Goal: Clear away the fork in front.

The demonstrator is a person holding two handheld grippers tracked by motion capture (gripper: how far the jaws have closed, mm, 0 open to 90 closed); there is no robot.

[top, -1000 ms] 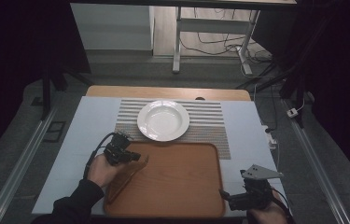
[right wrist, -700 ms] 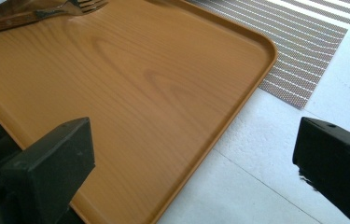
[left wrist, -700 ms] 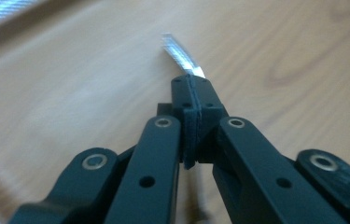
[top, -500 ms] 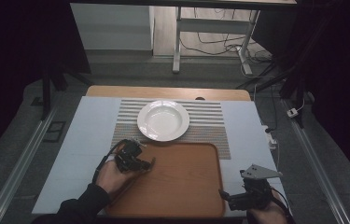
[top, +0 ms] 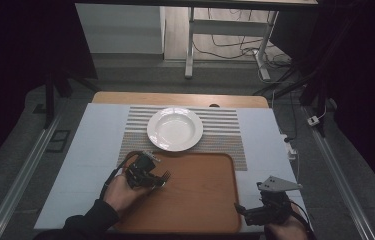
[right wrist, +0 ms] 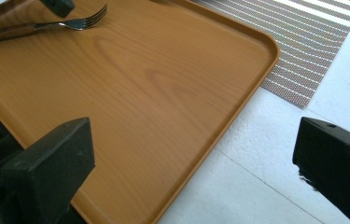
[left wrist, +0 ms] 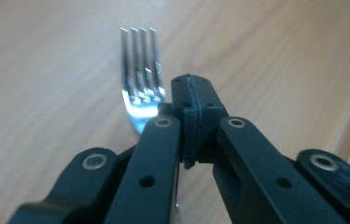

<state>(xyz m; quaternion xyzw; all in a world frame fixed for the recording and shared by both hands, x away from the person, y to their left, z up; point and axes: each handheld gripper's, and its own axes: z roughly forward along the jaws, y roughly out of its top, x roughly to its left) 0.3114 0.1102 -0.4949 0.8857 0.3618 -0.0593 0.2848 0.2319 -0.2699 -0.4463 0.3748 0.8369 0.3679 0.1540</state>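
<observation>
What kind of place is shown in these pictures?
Probably a lab or studio bench set up as a dining place, not a real dining room: a white plate on a striped placemat, a wooden tray, and loose cables on the floor.

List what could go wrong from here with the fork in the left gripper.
The left gripper is shut on the fork near its neck, off to one side of the jaws; it could pivot or slip out over the tray. If carried toward the plate, the tines might clip its rim.
</observation>
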